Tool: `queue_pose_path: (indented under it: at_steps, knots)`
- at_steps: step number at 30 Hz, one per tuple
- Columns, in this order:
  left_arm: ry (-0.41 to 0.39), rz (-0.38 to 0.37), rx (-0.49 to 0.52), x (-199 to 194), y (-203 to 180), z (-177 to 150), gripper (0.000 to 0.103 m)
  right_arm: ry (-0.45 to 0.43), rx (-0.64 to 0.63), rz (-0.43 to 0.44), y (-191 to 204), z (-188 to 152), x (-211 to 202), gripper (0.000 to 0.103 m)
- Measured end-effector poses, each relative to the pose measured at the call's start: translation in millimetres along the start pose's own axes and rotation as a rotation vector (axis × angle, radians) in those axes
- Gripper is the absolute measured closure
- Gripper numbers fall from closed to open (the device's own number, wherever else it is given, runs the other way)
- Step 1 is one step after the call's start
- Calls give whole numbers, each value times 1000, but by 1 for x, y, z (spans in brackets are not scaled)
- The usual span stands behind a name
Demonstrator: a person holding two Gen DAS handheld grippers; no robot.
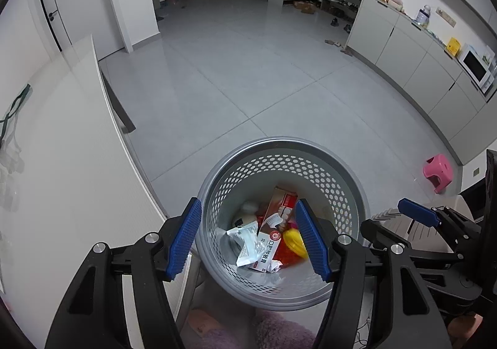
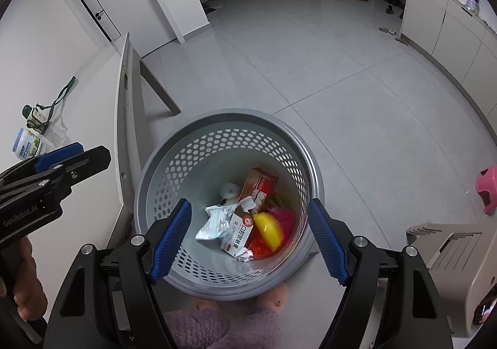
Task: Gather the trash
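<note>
A grey perforated waste basket (image 1: 279, 150) stands on the floor, also in the right wrist view (image 2: 223, 122). Inside lie a red-and-white toothpaste box (image 1: 273, 224) (image 2: 248, 209), a crumpled white wrapper (image 1: 245, 243) (image 2: 214, 221), a yellow plastic piece (image 1: 295, 243) (image 2: 268, 229) and a small paper ball (image 2: 245, 254). My left gripper (image 1: 248, 240) is open and empty above the basket. My right gripper (image 2: 248, 238) is open and empty above the basket too. Each gripper shows at the edge of the other's view, the right one (image 1: 419, 215) and the left one (image 2: 59, 156).
A white table (image 1: 62, 162) stands to the left with a bottle (image 2: 26, 144) and a green-strapped item (image 2: 37, 116) on it. A pink stool (image 1: 438, 172) and a beige chair (image 2: 450, 243) are at the right. Cabinets (image 1: 419, 63) line the right wall. Purple slippers (image 2: 217, 324) are below.
</note>
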State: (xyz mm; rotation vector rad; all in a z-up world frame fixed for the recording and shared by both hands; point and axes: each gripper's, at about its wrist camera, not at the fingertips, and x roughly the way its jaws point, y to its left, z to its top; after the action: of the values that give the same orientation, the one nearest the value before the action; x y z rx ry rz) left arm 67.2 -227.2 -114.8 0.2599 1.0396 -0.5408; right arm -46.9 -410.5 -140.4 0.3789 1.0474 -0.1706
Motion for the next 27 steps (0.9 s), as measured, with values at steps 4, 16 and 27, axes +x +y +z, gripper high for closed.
queue_pose_path:
  at_steps: [4,16,27]
  knots:
    - [-8,2,4,-4,2,0,41,-7,1,-5,1,0,-4,29]
    - [-65,19,-5,-26,3,9,29,-29,-11,-23,12,2,-19,29]
    - [-99,30,13,-42,-1,11,17,-39,-9,-35,15,0,-26,29]
